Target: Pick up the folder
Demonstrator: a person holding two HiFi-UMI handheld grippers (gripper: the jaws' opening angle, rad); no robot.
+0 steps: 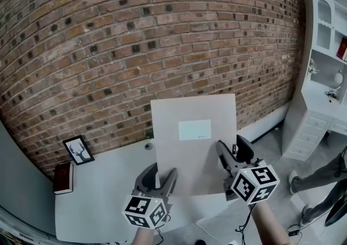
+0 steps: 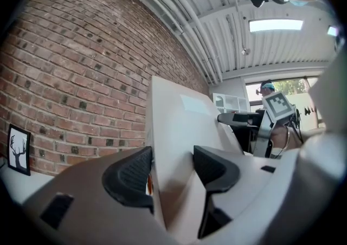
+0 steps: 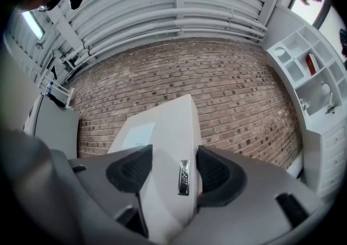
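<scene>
**Head view.** The folder (image 1: 194, 141), a plain grey-beige binder, stands upright and is held above the white desk (image 1: 97, 200), in front of the brick wall (image 1: 135, 32). A pale rectangular label (image 1: 194, 129) sits on its front face. The small print on the label is too small to read. The left claw (image 1: 159, 176) clamps the folder's lower left edge. The right claw (image 1: 233, 152) clamps its right edge, slightly higher. At the desk's back left corner a framed deer picture (image 1: 78, 149) leans on the wall, with a red book (image 1: 63, 178) just beside it at the left edge.

**Left gripper view.** The left claw (image 2: 171, 171) is closed on the folder (image 2: 179, 124), with one pad against each face of the thin edge. The right claw's marker cube (image 2: 277, 106) shows beyond the folder.

**Right gripper view.** The right claw (image 3: 173, 171) is closed on the folder (image 3: 162, 124) across its wide spine, so the jaws stand far apart. A small metal tag (image 3: 184, 177) is fixed to the spine between the pads. Any marking on it is illegible. The label (image 3: 134, 135) shows no readable text here.
</scene>
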